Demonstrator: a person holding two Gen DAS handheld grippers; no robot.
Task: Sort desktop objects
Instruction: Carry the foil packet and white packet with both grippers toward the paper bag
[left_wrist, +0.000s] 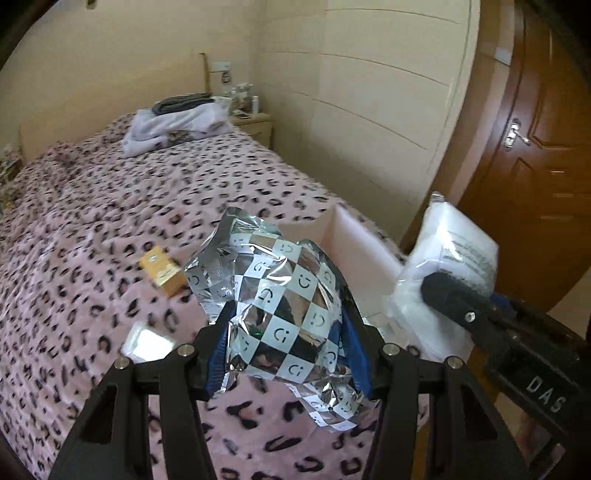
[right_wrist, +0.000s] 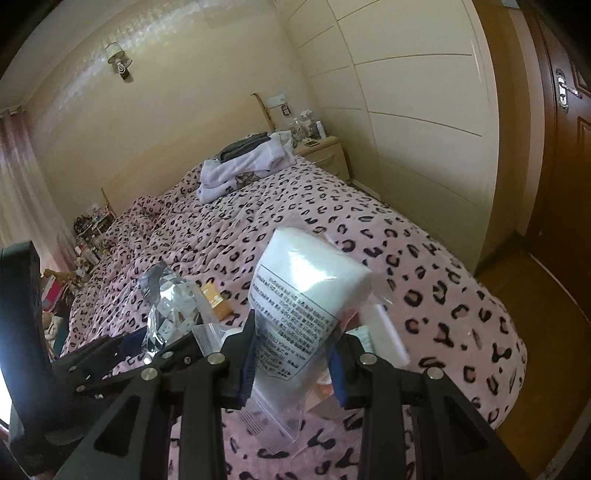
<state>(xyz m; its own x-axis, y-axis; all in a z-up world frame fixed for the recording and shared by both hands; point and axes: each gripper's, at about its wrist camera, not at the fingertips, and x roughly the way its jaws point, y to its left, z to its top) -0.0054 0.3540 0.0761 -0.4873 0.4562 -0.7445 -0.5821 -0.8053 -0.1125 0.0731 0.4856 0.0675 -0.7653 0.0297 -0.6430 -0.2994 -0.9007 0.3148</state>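
My left gripper is shut on a crinkled silver foil pouch with a black-and-white checker pattern, held above the pink leopard-print bed. My right gripper is shut on a clear zip bag of white cotton pads with a printed label. That bag also shows at the right of the left wrist view, over a white open box. The foil pouch shows at the left of the right wrist view. A small orange box lies on the bed, also seen in the right wrist view.
A small clear packet lies on the bed near my left gripper. Folded clothes sit at the head of the bed. A nightstand, a white wardrobe and a brown door stand to the right.
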